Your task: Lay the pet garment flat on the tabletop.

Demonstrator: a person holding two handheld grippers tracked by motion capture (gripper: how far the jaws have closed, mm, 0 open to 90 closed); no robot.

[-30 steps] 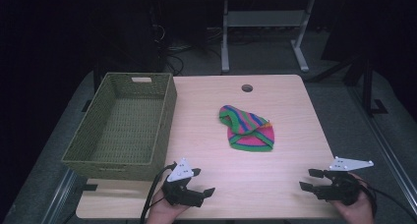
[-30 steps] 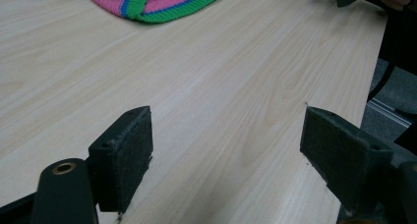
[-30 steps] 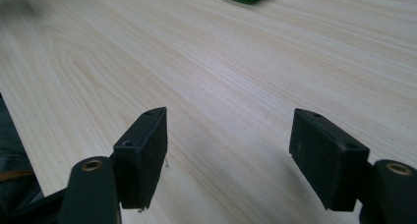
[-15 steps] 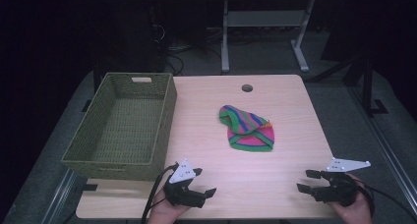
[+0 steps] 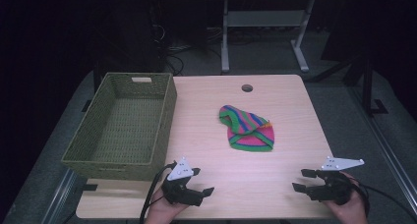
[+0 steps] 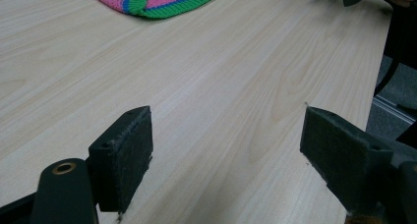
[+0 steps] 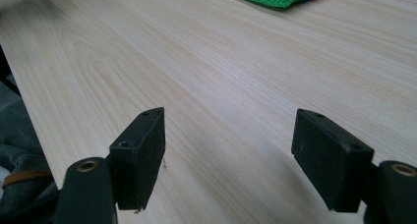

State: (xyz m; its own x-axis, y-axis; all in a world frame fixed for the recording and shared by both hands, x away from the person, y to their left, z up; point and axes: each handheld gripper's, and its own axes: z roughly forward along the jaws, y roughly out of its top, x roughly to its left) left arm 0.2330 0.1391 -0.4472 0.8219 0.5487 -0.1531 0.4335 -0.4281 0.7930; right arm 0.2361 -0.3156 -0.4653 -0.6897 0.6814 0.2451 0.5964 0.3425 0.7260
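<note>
Striped knitted hat [image 5: 248, 130] in pink, green and blue is lying flat near the middle of the light wooden table [image 5: 211, 111], a bit to the right. Left tool [image 5: 200, 182] is sitting at the near edge of the table with its two black jaws wide apart, holding nothing. Right tool [image 5: 301, 181] is waiting at the near right corner, and its jaws are gaping too, with only bare wood between them. Both tools are well apart from the hat. Green woven basket [image 5: 164, 115] is standing on the left side of the table.
</note>
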